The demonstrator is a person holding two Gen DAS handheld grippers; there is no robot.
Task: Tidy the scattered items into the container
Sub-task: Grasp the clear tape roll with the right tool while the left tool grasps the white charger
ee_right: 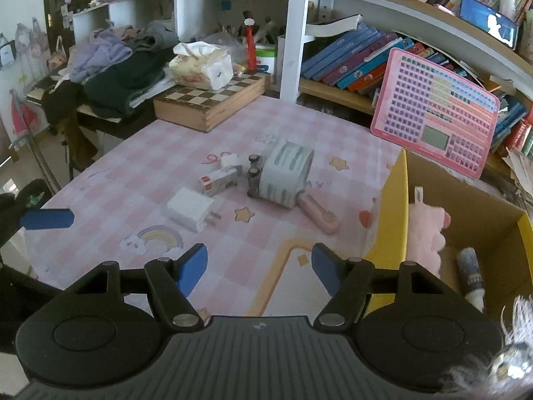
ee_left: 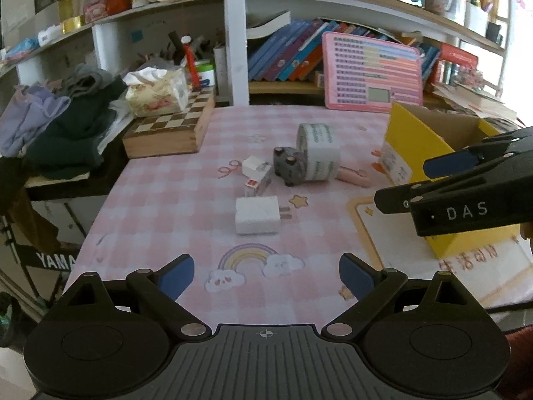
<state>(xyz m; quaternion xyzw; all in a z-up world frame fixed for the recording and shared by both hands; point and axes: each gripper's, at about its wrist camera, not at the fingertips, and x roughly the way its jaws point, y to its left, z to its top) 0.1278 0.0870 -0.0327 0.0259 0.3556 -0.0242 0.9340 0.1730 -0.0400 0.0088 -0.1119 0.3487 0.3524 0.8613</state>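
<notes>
Scattered on the pink checked tablecloth lie a white charger plug (ee_left: 256, 215) (ee_right: 191, 208), a small white box with a red label (ee_left: 258, 180) (ee_right: 218, 180), a grey wheeled toy (ee_left: 289, 166) (ee_right: 254, 176), a roll of printed tape (ee_left: 319, 151) (ee_right: 286, 173) and a pink stick (ee_left: 353, 176) (ee_right: 319, 215). The yellow cardboard box (ee_left: 413, 146) (ee_right: 393, 206) stands at the right, holding a pink plush (ee_right: 426, 230) and a tube (ee_right: 471, 273). My left gripper (ee_left: 266, 276) is open and empty, short of the plug. My right gripper (ee_right: 260, 270) (ee_left: 401, 183) is open and empty beside the box's left wall.
A wooden chessboard case (ee_left: 170, 130) with a tissue pack (ee_left: 156, 91) sits at the back left, beside a pile of clothes (ee_left: 56, 126). A pink keyboard toy (ee_left: 373, 73) leans on the bookshelf behind. The table's left edge drops off near a black stand (ee_left: 50, 260).
</notes>
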